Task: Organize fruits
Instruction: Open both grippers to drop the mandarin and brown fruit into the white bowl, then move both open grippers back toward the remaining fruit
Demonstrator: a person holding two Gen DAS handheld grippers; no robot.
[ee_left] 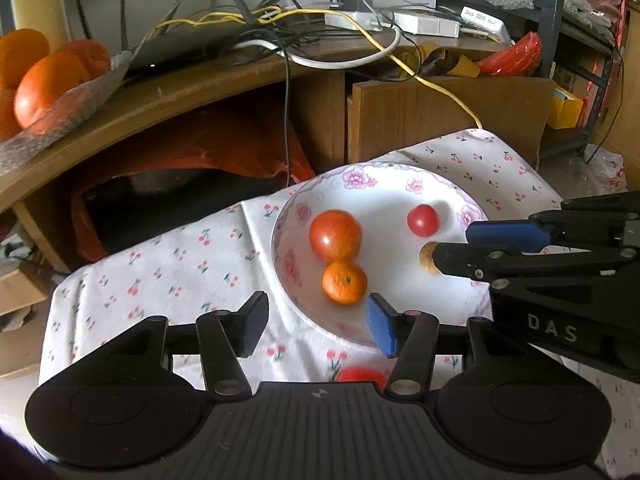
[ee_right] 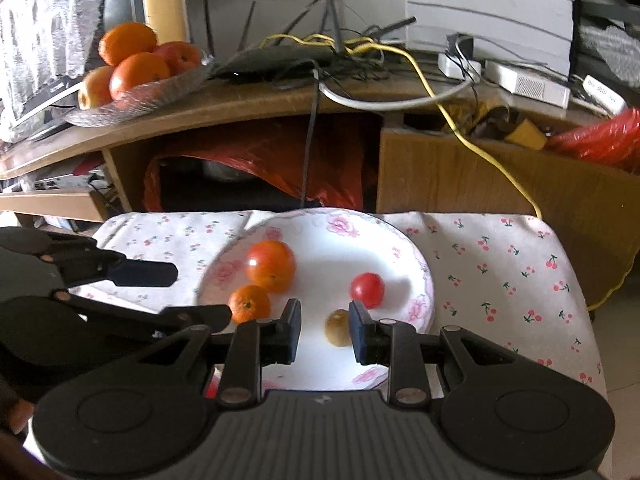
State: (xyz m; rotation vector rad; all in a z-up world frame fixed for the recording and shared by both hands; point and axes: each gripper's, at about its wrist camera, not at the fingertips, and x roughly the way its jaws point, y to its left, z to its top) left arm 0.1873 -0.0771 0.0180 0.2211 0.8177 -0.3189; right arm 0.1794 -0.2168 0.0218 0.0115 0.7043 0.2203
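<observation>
A white floral plate [ee_left: 380, 196] [ee_right: 332, 248] sits on a cherry-print cloth [ee_left: 160, 264]. On it lie a large orange-red fruit [ee_left: 335, 235] [ee_right: 271, 266], a small mandarin [ee_left: 344, 283] [ee_right: 250, 303], a small red tomato [ee_left: 423, 220] [ee_right: 367, 290] and a brown kiwi [ee_left: 427, 258] [ee_right: 338, 327]. My left gripper [ee_left: 318, 326] [ee_right: 203, 294] hangs open over the plate's near-left rim, empty, the mandarin just beyond it. My right gripper [ee_right: 325, 320] [ee_left: 452, 246] hovers over the kiwi with its jaws narrowly apart, gripping nothing. A red fruit [ee_left: 360, 374] lies on the cloth, half hidden under the left gripper.
A glass dish of oranges and apples [ee_left: 48, 76] [ee_right: 132, 60] stands on the curved wooden desk [ee_left: 224, 80] behind, beside a router and tangled cables [ee_left: 280, 28]. An orange bag [ee_left: 224, 140] fills the space under the desk. The cloth's right part [ee_right: 500, 272] is bare.
</observation>
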